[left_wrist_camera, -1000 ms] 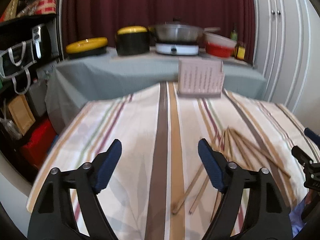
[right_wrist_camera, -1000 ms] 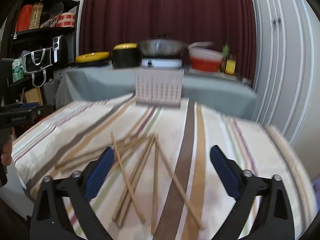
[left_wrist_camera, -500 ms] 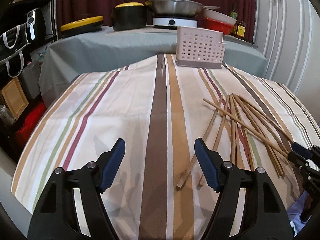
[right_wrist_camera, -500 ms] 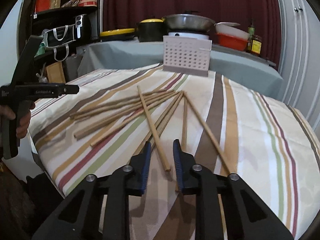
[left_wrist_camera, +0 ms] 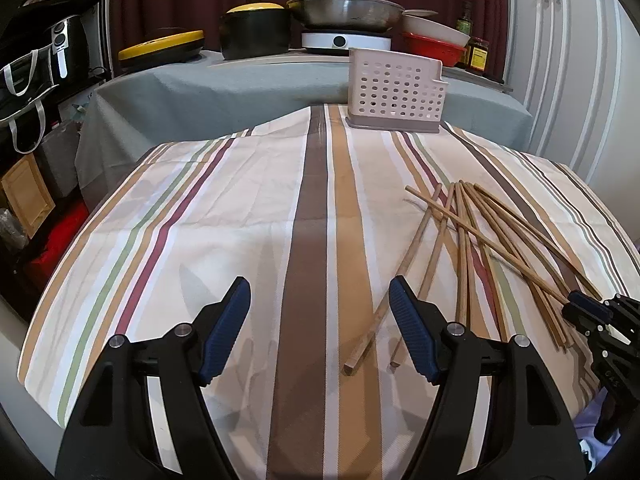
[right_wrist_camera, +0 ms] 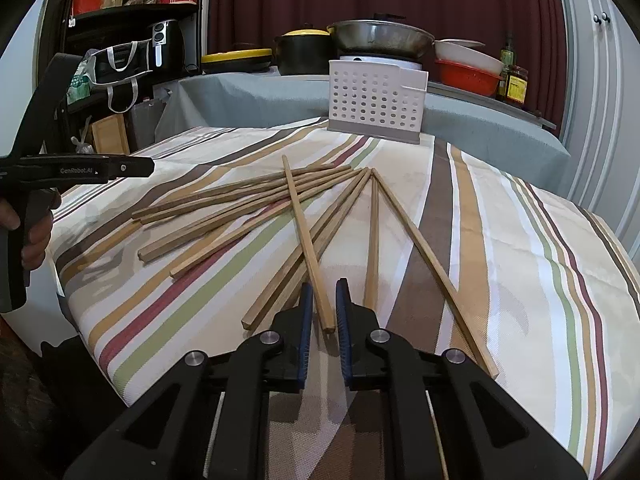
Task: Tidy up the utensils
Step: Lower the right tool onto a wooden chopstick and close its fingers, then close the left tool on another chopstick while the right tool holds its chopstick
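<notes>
A chopstick [right_wrist_camera: 307, 245] sits between the blue pads of my right tool [right_wrist_camera: 321, 308], pinched at its near end. The other chopsticks [right_wrist_camera: 240, 204] fan out on the striped surface [right_wrist_camera: 520, 248] just ahead and leftward. My left tool [left_wrist_camera: 320, 328] hovers with its jaws spread wide, gripping nothing. The perforated white holder [right_wrist_camera: 376, 100] stands at the far edge.
</notes>
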Available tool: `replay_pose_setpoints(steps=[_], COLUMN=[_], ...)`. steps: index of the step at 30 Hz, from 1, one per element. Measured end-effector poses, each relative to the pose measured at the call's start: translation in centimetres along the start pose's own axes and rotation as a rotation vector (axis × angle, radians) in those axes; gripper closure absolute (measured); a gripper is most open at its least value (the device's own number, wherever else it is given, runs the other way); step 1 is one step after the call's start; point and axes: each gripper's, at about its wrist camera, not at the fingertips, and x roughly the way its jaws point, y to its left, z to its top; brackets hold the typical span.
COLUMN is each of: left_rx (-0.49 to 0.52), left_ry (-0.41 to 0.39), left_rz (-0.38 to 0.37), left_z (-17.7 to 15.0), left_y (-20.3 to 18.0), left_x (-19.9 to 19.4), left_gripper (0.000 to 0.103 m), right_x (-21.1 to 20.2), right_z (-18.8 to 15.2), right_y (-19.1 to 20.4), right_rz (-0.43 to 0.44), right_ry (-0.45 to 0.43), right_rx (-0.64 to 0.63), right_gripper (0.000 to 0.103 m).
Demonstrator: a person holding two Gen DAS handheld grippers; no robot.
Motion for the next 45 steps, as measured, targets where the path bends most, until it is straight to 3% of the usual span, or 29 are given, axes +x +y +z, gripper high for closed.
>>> replay_pose_setpoints(steps=[21,26,33,38,45], left_rx=[0.044,0.096,0.144,0.151,0.187], left_ry=[-0.006,0.013,0.038,0.032,0.025], left_rz=[-0.02,-0.026,-0.054,-0.126,-0.11], left_z=[-1.1,-2.0,-3.2,-3.5,-3.6], left_y=[-0.6,-0.8,-1.2,-1.4,-2.2], left_x=[0.7,1.3,2.2,2.2,2.0], left_gripper=[0.034,0.052,0.059,0.088,0.095], right_x=[-0.5,-0.5,-0.4,-0.4,-0.7], right_z=[0.2,0.3,0.4,0.4,0.6], right_y=[0.7,0.9,1.0,0.9,1.0], right_rz=[-0.01,-0.007,-0.004,-0.004,-0.007], right_ry=[-0.044,-0.048,-0.049,-0.049,-0.073], right_rx=[-0.025,-0.034,-0.033,-0.032,-0.028], right_gripper=[0.097,0.097,0.097,0.097,0.097])
